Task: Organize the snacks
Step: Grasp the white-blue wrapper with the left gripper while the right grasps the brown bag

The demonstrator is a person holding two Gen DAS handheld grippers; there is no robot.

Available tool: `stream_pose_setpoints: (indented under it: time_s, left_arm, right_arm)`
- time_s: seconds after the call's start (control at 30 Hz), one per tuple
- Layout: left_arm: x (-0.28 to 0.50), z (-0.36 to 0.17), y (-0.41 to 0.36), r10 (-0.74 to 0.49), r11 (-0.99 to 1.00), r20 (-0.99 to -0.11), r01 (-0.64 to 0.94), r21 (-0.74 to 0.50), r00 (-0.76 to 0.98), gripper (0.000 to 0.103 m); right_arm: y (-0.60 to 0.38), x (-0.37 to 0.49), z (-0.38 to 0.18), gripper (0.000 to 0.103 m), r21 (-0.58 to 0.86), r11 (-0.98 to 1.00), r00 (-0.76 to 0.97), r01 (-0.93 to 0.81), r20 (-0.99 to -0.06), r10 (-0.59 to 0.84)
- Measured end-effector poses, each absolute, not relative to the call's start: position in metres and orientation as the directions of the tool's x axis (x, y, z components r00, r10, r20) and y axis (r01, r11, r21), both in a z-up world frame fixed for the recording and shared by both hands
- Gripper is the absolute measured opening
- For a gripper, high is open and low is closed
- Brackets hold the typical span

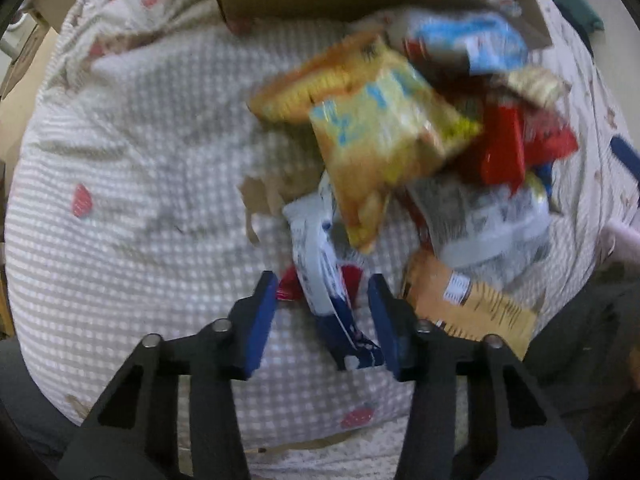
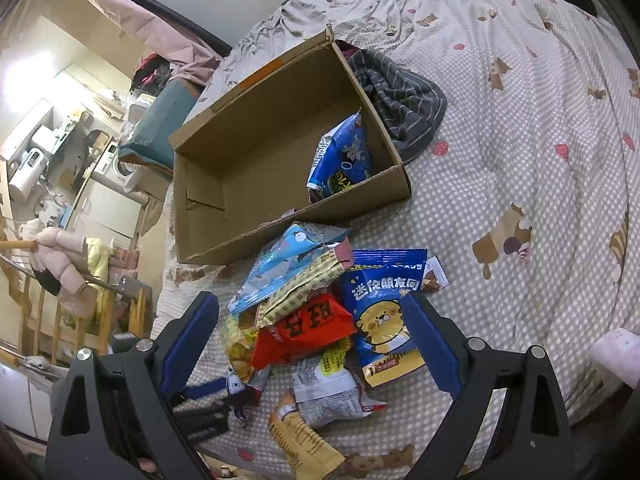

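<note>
Left gripper point(image 1: 322, 312) is seen straddling a white-and-navy packet point(image 1: 320, 276) at the near edge of the snack pile point(image 2: 320, 320) on the bed point(image 2: 520, 160); pad contact cannot be told. Picking is judged underway; transfer into the cardboard box point(image 2: 248, 176) is required next.

My fingers point(image 2: 188, 340) are black with blue pads. The bedspread point(image 2: 500, 140) under the brown cardboard box point(image 2: 248, 152) is beige-and-white checked, dotted with red strawberries and brown animals. Inside the box lies a blue packet point(image 2: 344, 160). Just before the box: a light-blue packet point(image 2: 280, 272), a red one point(image 2: 304, 332), a blue one with a yellow bear point(image 2: 384, 312). Behind the box, grey striped cloth point(image 2: 400, 100).
</note>
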State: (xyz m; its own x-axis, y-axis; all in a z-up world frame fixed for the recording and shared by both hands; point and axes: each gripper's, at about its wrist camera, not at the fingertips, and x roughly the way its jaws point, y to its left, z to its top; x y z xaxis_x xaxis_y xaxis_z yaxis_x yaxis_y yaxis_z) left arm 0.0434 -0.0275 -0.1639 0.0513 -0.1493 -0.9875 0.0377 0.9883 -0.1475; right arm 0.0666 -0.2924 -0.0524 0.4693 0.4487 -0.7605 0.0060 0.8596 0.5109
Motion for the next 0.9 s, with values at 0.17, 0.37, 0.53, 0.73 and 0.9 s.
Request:
stream_pose_setpoints:
  time_s: [0.17,0.37,0.53,0.73,0.9]
  left_arm:
    - [0.041,-0.155,-0.022,-0.153,0.988,-0.985,0.034,-0.150,0.077,0.013]
    - [0.036,-0.131,-0.004,-0.146,0.989,-0.983,0.024,-0.144,0.112,0.013]
    - [0.025,-0.110,0.013,-0.128,0.991,-0.975,-0.023,-0.135,0.181,0.013]
    - [0.027,-0.092,0.027,-0.160,0.982,-0.960,-0.060,-0.178,0.231,0.013]
    - [0.031,-0.080,0.028,-0.172,0.980,-0.953,-0.054,-0.191,0.250,0.013]
  right_arm:
    - [-0.296,0.066,-0.052,0.095,0.517,0.856,0.474,0.012,-0.757,0.450]
    - [-0.292,0.063,-0.054,0.095,0.520,0.854,0.444,-0.014,-0.763,0.471]
    - [-0.259,0.050,-0.073,0.095,0.482,0.867,0.225,-0.128,-0.837,0.498]
    - [-0.203,0.024,-0.098,0.074,0.368,0.844,-0.003,-0.390,-0.917,0.398]
    - [-0.165,0.010,-0.111,0.074,0.283,0.812,-0.060,-0.511,-0.954,0.294]
